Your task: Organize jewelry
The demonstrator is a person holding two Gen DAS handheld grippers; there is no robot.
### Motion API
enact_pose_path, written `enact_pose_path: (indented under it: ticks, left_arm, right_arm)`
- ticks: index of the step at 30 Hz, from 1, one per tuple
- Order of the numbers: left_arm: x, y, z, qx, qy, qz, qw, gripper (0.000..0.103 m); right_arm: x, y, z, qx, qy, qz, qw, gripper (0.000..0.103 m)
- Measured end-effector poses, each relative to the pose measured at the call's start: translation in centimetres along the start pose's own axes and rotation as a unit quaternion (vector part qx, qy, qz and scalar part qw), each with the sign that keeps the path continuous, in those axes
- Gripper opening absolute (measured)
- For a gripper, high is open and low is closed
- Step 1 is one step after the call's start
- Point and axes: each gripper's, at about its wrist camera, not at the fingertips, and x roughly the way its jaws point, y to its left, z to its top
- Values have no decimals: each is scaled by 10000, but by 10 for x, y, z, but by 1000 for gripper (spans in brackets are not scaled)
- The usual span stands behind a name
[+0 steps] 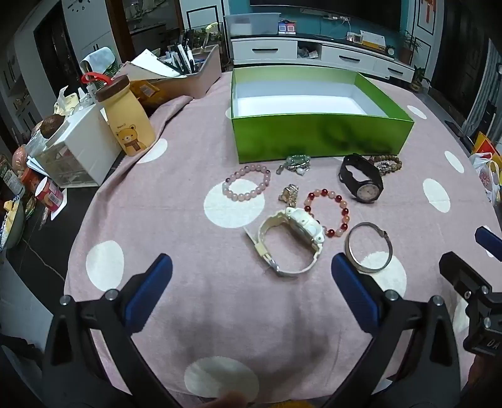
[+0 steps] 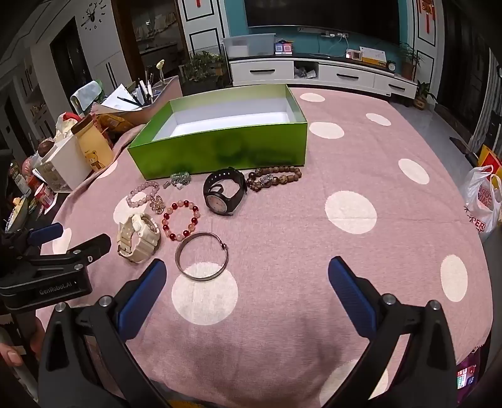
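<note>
So both grippers, left (image 1: 251, 273) & right (image 2: 248, 276), hover w/ jaws apart, nothing held; jewelry's all on cloth before the empty box (image 1: 320, 138)—I'd pinch the bangle (image 2: 201, 256) rim first.

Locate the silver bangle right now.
The silver bangle lies flat on the pink cloth, just ahead of the right gripper, beside the white watch and the red bead bracelet.

A teal wall (image 2: 238, 18) fills the top centre, with a dark television (image 2: 320, 14) above a long white cabinet (image 2: 329, 73). A wall clock (image 2: 91, 19) hangs upper left; grey floor (image 2: 445, 125) shows at right.
</note>
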Motion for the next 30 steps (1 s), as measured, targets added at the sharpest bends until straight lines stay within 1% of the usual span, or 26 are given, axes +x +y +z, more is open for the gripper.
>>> enact_pose_path:
  ticks: [18, 30]
  left_arm:
    - [0, -3, 1, -29, -30, 20, 10000, 101]
    - [0, 3, -2, -15, -31, -19, 10000, 101]
  right_arm:
    - [-1, -5, -2, 96, 0, -135, 9999, 102]
    - [-3, -7, -2, 111, -24, -175, 9998, 102]
